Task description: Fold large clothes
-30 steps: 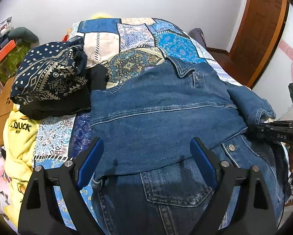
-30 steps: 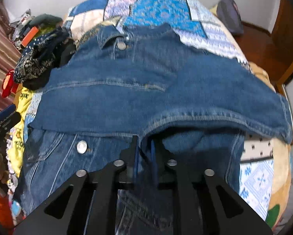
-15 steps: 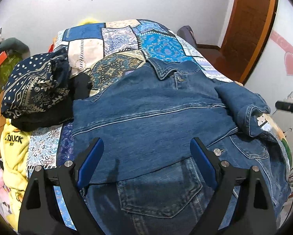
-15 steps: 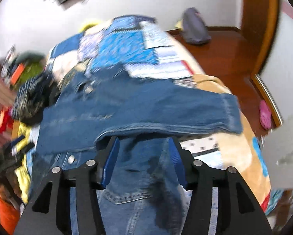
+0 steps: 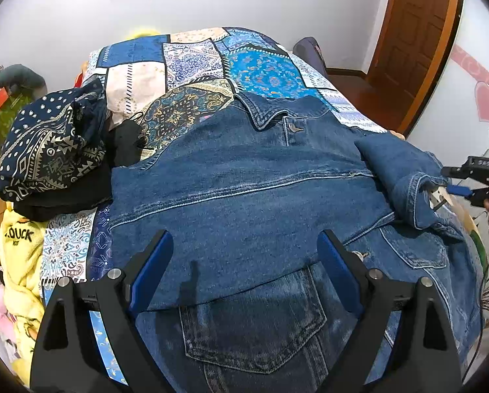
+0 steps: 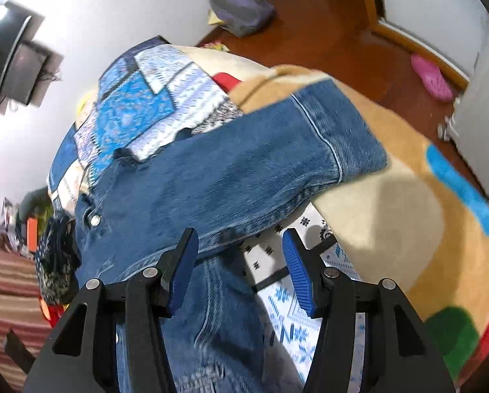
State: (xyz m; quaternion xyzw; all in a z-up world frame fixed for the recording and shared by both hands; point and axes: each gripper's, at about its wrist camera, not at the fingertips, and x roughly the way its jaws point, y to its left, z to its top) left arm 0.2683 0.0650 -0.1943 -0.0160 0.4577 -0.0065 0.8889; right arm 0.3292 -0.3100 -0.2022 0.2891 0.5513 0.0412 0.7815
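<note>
A blue denim jacket (image 5: 244,196) lies spread on the patchwork bed (image 5: 192,62), collar at the far side, one sleeve (image 5: 405,177) folded in at the right. My left gripper (image 5: 244,265) is open and empty, hovering over the jacket's near hem. My right gripper (image 6: 239,258) is open and empty, above the bed's right edge beside the sleeve (image 6: 277,154); it also shows at the right edge of the left wrist view (image 5: 463,186).
A pile of dark patterned clothes (image 5: 51,150) and a yellow garment (image 5: 18,255) lie at the left. A brown door (image 5: 418,39) and wooden floor (image 6: 326,23) with a grey bag (image 6: 241,6) and pink slipper (image 6: 431,75) are right of the bed.
My right gripper opened, let go of the jacket sleeve and swung out to the right of the bed. My left gripper stayed open and drew back slightly.
</note>
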